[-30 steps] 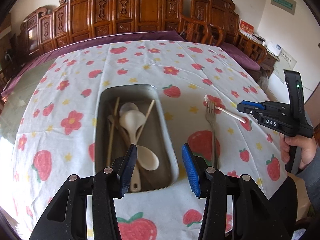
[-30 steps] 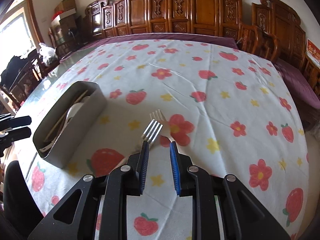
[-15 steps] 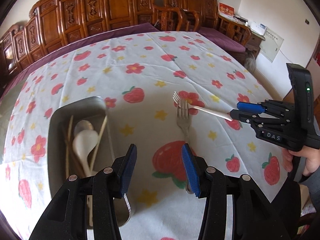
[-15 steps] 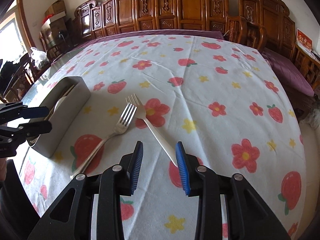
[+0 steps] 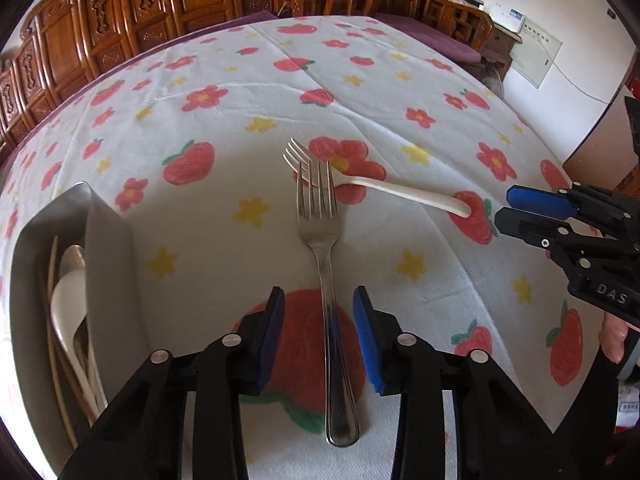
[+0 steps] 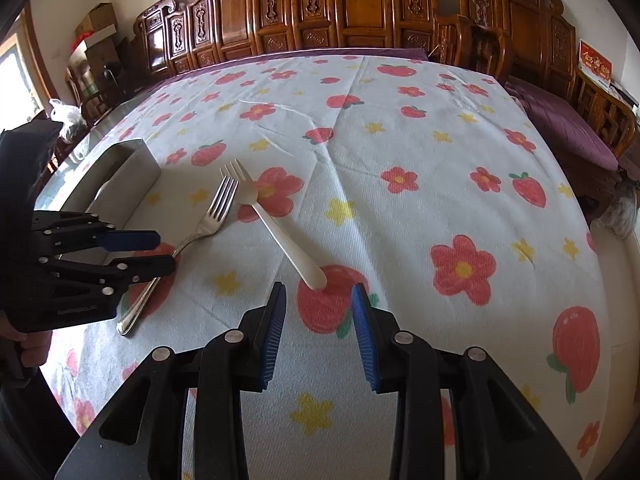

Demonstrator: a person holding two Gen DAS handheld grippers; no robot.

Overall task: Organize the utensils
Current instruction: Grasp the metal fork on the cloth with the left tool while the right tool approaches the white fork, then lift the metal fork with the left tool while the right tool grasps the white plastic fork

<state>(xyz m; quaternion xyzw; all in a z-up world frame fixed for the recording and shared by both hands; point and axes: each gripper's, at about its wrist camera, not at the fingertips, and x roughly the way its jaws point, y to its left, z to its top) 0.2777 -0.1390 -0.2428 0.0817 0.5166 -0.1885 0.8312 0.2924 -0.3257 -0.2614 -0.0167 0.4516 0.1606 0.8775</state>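
Forks are what remain out on the tablecloth (image 5: 248, 92): a metal fork (image 5: 326, 280) and a white plastic fork (image 5: 384, 186), both lying flat just beside the steel tray (image 5: 110, 248) that already holds white spoons (image 5: 68, 300) and chopsticks (image 5: 52, 320). Measured from that tray, the metal fork lies nearest, and the white one angles away on its far side, the two sets of tines overlapping. The left gripper (image 5: 319, 336) hangs over the metal fork's handle with its jaws narrowed but not touching, the handle running up the gap between the blue pads; the jaws have just been closing. The right gripper (image 6: 319, 332) sits just short of the white fork's handle end, jaws partly open and empty. The metal fork looks stiff, smooth and likely slippery (polished, with a rounded handle), so a grip across the flat middle of the handle seems safest. The plastic one is probably light and slightly bendy, thin against the soft ribbed cloth, and may skid when pinched. Because the tines cross, lifting either fork could drag the other.
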